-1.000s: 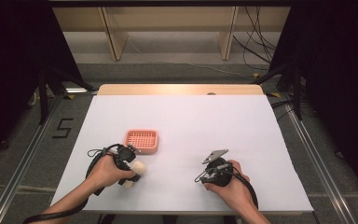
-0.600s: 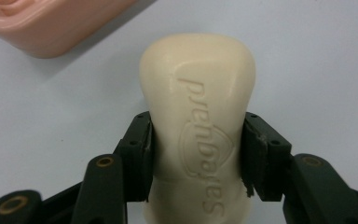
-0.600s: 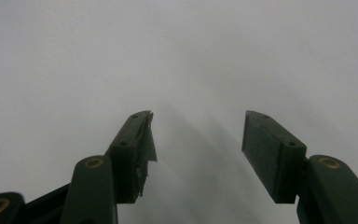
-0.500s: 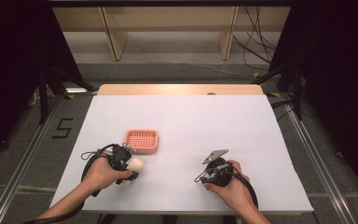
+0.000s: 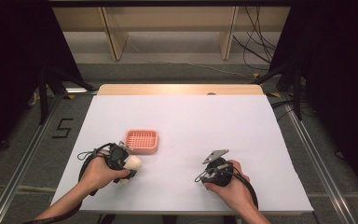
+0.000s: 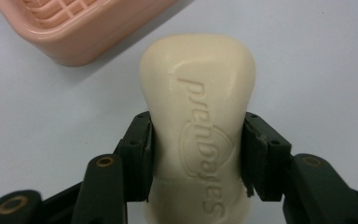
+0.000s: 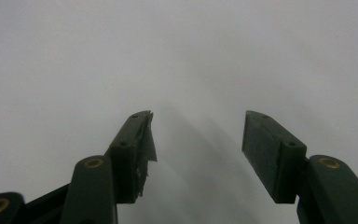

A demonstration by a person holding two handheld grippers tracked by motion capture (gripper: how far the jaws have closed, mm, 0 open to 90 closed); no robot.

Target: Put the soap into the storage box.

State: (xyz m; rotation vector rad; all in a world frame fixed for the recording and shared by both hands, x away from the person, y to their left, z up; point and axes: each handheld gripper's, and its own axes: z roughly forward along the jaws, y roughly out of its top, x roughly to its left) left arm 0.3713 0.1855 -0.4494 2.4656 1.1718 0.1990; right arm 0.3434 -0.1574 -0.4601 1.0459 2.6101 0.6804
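Your left gripper has its fingers clamped on the soap bar; the pink soap dish just beyond them is unfilled, so placement remains. Your right gripper rests, fingers apart, holding nothing.

a white table top fills the middle, with a strip of pale wood along its far edge. beyond it stands a light wooden shelf unit with two upright legs, black cables trailing beside it. the floor is grey carpet (a black "5" marked on it), crossed by metal rails. both sides lie dark.
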